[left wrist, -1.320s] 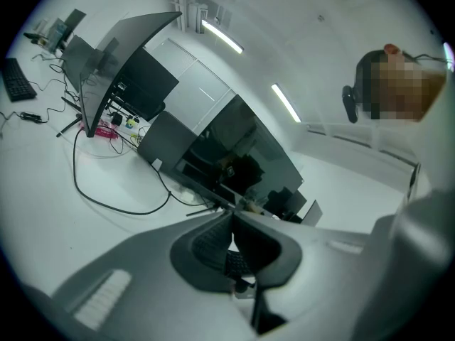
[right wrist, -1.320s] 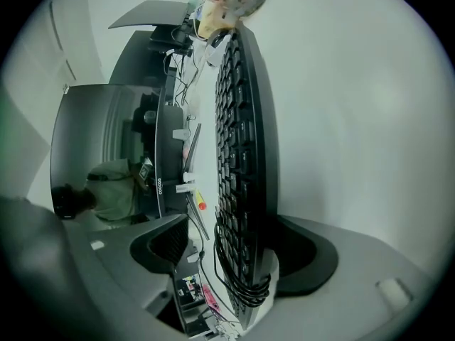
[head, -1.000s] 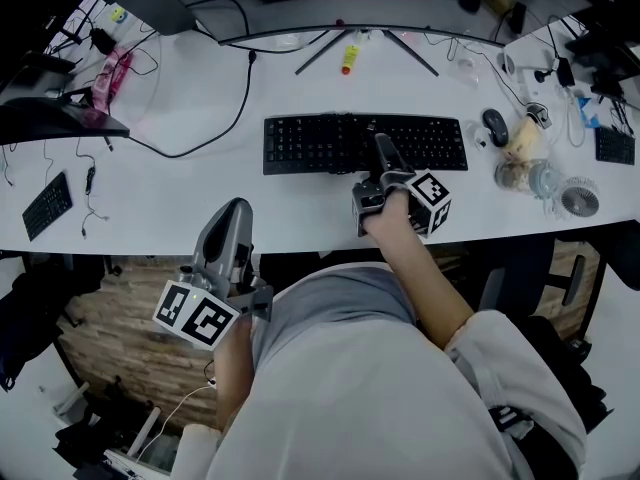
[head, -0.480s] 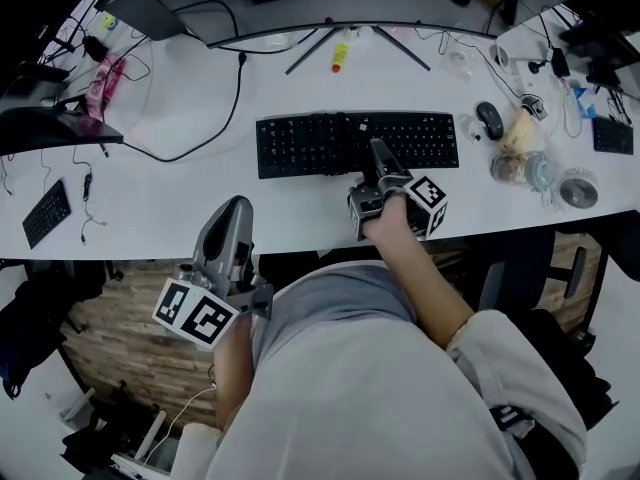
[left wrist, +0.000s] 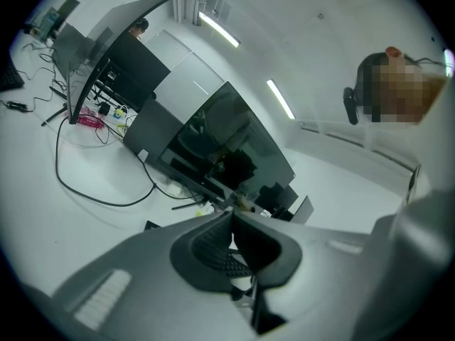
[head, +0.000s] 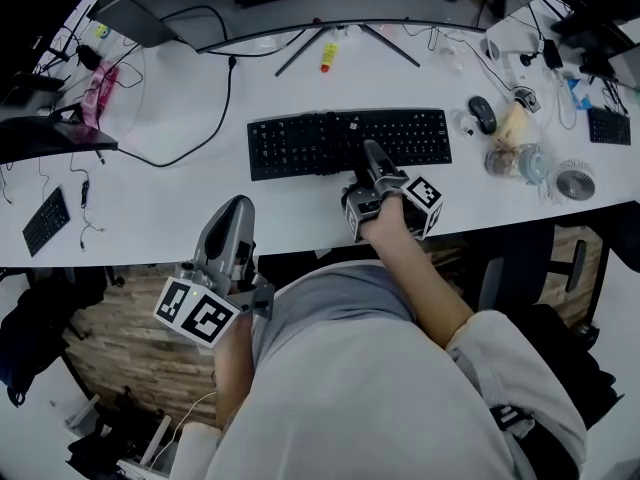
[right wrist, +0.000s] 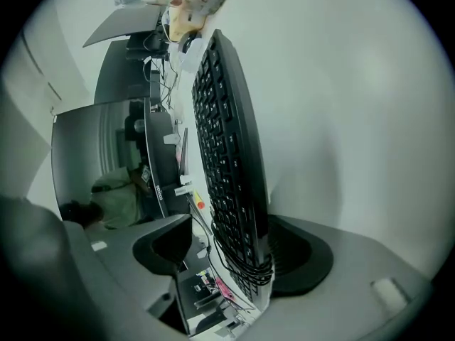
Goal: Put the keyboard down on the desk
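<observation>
The keyboard (head: 300, 146) lies on the desk (head: 150, 203), its long axis running left to right. Its near edge sits between the jaws of the right gripper (head: 368, 156). They have just been closing, but 1 pad stands clear, so nothing is gripped. The left gripper (head: 236, 216), closed and empty, hangs near-left, well apart.

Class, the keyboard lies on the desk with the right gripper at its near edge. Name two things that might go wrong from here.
1. The right gripper has the keyboard between its jaws, which have just been closing, one pad not yet touching. The cable wound round the keyboard may snag a jaw on withdrawal.
2. A sideways nudge might push the keyboard into the mouse near its right end.
</observation>
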Demonstrator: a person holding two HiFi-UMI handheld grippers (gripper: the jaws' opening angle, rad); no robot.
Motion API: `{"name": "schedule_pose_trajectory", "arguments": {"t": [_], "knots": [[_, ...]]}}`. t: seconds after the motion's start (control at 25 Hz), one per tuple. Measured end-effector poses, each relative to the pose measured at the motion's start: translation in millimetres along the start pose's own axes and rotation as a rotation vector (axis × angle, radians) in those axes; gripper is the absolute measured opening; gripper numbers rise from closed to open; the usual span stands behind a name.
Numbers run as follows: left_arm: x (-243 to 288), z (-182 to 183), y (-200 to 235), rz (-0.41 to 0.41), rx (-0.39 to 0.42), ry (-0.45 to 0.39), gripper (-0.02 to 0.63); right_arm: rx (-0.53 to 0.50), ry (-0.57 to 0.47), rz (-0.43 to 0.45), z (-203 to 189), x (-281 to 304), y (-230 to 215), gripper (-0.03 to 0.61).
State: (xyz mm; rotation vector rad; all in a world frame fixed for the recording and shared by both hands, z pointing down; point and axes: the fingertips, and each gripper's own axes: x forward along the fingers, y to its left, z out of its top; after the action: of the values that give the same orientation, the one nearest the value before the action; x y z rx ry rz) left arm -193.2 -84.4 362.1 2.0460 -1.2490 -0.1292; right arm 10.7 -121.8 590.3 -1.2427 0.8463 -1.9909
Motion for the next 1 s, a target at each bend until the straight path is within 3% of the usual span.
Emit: {"name": "schedule_pose_trajectory", "arguments": {"t": [0.68, 0.76, 0.88, 1.0], "knots": [[19.3, -12.8, -19.0, -0.056, 0.001, 0.034, 0.000, -0.045, 0.093, 0.007, -9.9, -17.7, -4.4, 0.226], [21.4, -13.5, -20.7, -0.058, 0.003, 0.036, 0.000, -0.039, 0.112, 0.017, -11.2, -20.8, -2.4, 0.223], [25.1, -15.4, -24.7, -0.064, 0.008, 0.037, 0.000, -0.048, 0.156, 0.060, -16.4, -25.2, 6.9, 0.155], [29.3, -19.2, -30.9, -0.075, 0.012, 0.044, 0.000, -0.070, 0.184, 0.108, -18.3, -27.4, 19.8, 0.131]]}}
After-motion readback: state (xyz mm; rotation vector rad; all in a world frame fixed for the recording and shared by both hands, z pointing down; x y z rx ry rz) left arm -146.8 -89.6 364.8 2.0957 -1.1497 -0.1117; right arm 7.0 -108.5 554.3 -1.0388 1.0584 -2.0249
